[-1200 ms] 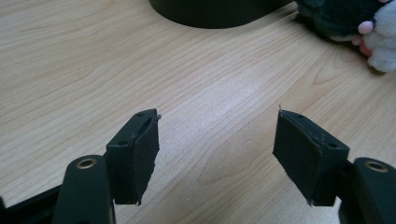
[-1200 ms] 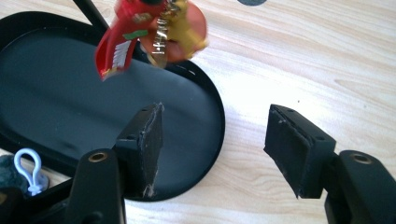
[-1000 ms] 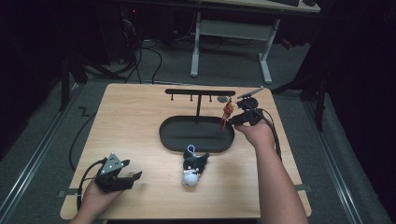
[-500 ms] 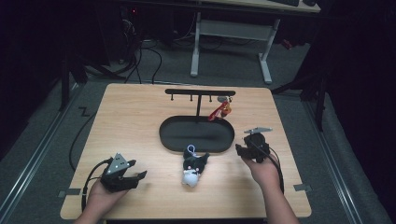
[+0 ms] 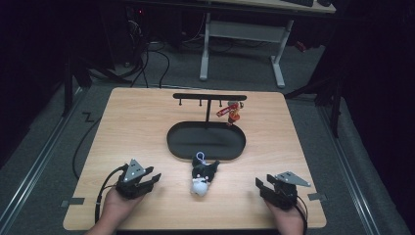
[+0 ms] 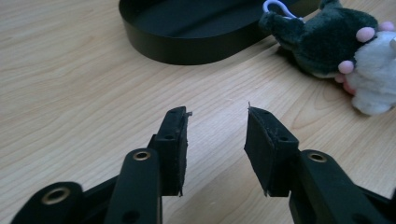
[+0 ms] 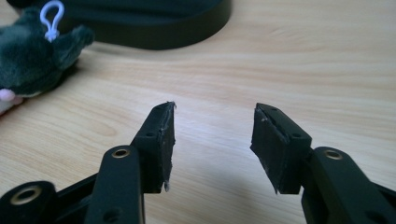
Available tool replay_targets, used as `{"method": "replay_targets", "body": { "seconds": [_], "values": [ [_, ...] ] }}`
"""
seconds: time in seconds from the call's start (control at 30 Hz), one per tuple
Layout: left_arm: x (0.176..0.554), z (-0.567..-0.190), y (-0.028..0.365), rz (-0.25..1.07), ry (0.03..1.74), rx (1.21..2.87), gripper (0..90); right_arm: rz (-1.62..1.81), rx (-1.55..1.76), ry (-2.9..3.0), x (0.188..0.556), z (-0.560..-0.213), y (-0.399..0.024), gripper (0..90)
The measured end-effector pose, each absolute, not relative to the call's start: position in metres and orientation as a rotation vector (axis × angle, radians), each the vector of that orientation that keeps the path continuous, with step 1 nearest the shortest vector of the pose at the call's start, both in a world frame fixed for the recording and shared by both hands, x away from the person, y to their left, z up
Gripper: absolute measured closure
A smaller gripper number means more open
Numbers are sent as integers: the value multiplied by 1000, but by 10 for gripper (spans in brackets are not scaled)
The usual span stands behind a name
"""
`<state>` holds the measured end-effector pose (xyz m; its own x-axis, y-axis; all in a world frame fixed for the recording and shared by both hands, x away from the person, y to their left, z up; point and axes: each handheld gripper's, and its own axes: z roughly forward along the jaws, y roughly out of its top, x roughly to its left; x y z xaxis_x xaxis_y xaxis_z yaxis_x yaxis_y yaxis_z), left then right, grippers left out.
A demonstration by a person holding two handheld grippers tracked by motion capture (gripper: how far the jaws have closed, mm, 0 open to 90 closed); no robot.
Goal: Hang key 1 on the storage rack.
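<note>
Both tongs — left (image 5: 138,182) and right (image 5: 277,190) — are held apart and empty on the table (image 5: 293,142), while the plush keychain (image 5: 201,177), likely soft and light, lies between them — best pinched at its body

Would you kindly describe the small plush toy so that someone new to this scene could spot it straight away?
Start at the wooden table and find the black oval tray at its middle. Just off the tray's near rim, between the left gripper and right gripper, lies the dark grey and white plush toy. Its pale blue clip loop and pink spots mark it out.
</note>
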<state>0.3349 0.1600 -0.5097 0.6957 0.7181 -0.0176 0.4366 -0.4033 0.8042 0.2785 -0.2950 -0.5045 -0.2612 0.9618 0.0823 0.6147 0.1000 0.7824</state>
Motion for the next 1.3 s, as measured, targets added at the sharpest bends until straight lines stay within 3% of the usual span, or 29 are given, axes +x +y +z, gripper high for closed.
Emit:
{"method": "replay_targets", "body": {
  "seconds": [0.23, 0.43, 0.63, 0.87, 1.3],
  "values": [
    [329, -507, 116, 421, 822, 2112, 781, 1022, 1497, 1882, 263, -510, -306, 499],
    [345, -513, 80, 393, 860, 2100, 882, 1081, 1390, 1964, 266, -507, -284, 505],
    [349, -521, 56, 327, 840, 2137, 897, 1085, 1341, 2012, 266, -507, -273, 516],
    [326, -519, 23, 260, 729, 2176, 897, 1110, 1336, 1984, 261, -499, -274, 520],
    [310, -518, -33, 227, 565, 2232, 852, 1093, 1389, 1952, 262, -503, -285, 523]
  ]
}}
